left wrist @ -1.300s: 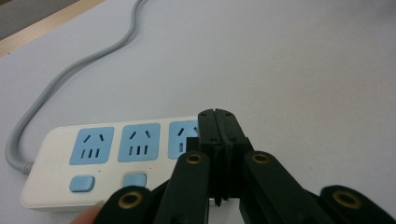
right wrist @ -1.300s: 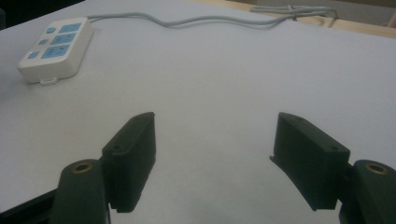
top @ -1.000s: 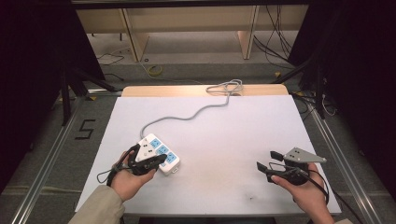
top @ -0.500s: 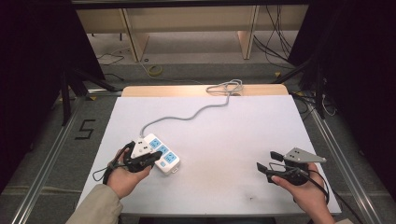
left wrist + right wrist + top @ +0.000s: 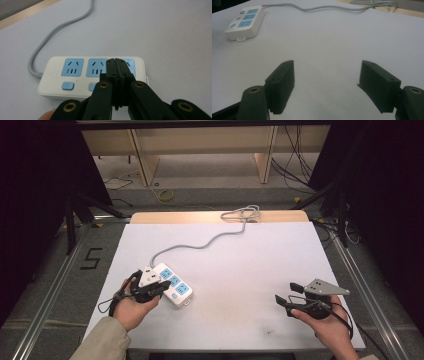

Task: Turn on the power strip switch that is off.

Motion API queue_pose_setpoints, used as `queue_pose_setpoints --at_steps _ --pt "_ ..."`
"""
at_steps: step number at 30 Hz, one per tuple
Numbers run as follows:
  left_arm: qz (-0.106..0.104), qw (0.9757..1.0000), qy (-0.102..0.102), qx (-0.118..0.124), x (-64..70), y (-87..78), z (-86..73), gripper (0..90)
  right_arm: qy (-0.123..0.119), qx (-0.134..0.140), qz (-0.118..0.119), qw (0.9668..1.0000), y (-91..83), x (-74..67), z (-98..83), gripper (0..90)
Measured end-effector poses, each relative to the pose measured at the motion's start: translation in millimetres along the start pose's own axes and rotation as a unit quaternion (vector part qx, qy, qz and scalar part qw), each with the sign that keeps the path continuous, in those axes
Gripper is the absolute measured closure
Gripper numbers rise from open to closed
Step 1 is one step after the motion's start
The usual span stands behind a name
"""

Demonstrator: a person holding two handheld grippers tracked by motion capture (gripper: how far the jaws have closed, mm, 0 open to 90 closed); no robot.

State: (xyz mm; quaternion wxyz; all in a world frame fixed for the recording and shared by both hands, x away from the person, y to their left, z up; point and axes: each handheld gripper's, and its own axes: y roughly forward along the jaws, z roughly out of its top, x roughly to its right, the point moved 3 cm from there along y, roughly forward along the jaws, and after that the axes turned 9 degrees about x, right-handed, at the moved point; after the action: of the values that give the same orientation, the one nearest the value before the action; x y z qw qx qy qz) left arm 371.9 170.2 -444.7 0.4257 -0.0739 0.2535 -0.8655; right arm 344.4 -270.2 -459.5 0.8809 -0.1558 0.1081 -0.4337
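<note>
Near the table's (image 5: 260,270) front-left corner lies the power strip (image 5: 172,287), its grey cord (image 5: 210,242) running to the far edge. Over its switches the left gripper (image 5: 119,65) hovers, jaws pressed together on nothing; a skewed press could shove the strip sideways. At the front-right corner the right gripper (image 5: 325,75) waits, jaws spread wide.

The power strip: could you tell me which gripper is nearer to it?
Left. The left gripper hangs shut over the power strip; the right gripper waits open, far across the table.
</note>
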Motion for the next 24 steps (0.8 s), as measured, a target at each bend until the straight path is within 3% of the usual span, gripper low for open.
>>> queue_pose_setpoints --at_steps 24 --pt "0.036 0.9993 -0.01 -0.01 -22.1 -2.4 -3.5 89.8 -0.002 -0.003 0.005 1.0 2.1 -0.8 -0.3 28.3"
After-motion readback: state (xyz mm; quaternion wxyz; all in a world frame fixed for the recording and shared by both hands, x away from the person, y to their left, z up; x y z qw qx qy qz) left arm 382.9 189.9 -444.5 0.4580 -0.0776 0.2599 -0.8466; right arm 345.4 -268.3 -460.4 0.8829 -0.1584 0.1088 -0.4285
